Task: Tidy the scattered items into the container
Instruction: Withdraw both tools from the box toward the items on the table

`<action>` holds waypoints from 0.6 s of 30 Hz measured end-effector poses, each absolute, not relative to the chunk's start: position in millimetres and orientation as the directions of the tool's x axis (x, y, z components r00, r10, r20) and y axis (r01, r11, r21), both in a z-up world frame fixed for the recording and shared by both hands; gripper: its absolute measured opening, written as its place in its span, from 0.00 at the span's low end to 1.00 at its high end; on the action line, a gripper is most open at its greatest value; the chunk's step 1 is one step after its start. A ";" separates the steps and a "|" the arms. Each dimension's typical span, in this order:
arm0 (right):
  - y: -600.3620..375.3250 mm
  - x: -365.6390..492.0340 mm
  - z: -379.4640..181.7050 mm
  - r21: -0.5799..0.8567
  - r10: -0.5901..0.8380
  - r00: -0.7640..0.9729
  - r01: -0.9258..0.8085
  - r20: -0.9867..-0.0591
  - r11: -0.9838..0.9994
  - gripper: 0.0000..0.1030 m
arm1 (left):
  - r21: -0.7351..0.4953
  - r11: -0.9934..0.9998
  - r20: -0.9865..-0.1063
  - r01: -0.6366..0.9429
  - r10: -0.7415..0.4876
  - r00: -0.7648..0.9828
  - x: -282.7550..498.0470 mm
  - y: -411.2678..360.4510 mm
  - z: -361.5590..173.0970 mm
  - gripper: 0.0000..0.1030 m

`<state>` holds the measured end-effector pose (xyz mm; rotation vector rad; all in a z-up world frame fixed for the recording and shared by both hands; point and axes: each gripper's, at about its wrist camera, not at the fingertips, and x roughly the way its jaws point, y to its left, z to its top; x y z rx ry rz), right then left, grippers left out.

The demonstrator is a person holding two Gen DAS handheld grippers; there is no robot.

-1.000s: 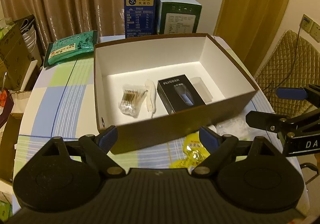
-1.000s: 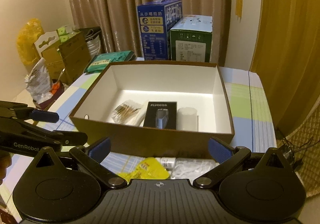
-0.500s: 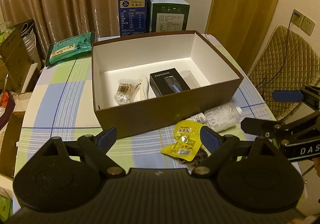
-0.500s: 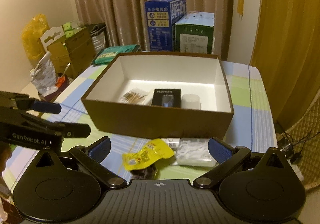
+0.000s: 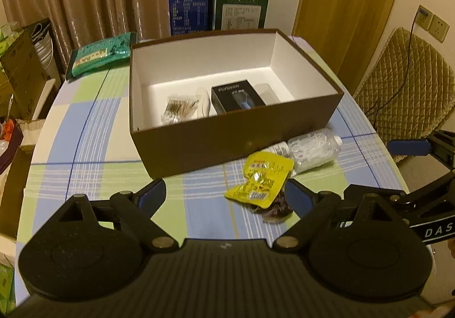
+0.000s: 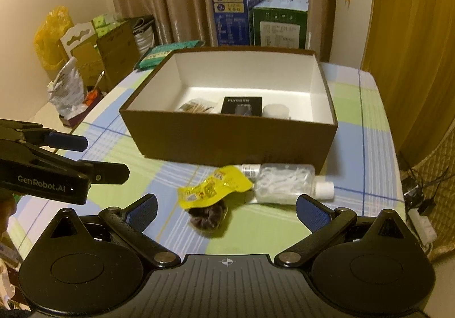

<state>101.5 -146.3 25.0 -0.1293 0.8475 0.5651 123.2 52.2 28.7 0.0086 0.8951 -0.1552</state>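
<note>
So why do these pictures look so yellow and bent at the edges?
Left wrist view: warm indoor light tints everything amber, the wide lens bows the table edges, and the box casts a shadow in front. Right wrist view: the corners go black, and the yellow packet looks slightly soft.

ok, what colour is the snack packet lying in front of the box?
Bright yellow with red print; the snack packet shows best in the right wrist view.

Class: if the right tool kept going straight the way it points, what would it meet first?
Probably the dark scrunchie-like bundle under the yellow snack packet, between the open right tool fingers; depth is uncertain. The brown box lies beyond.
</note>
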 end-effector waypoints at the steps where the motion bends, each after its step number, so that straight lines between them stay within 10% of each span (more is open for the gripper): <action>1: -146.7 101.3 23.7 0.113 0.420 0.522 -0.521 -0.742 0.846 0.98 | -0.058 0.989 -0.782 0.138 -0.130 0.610 122.4 51.6 26.7 0.86; 18: -170.6 93.3 -25.0 0.161 0.344 0.465 -0.389 -0.815 0.907 0.98 | -0.070 0.990 -0.837 0.118 -0.123 0.533 110.7 62.6 -15.7 0.86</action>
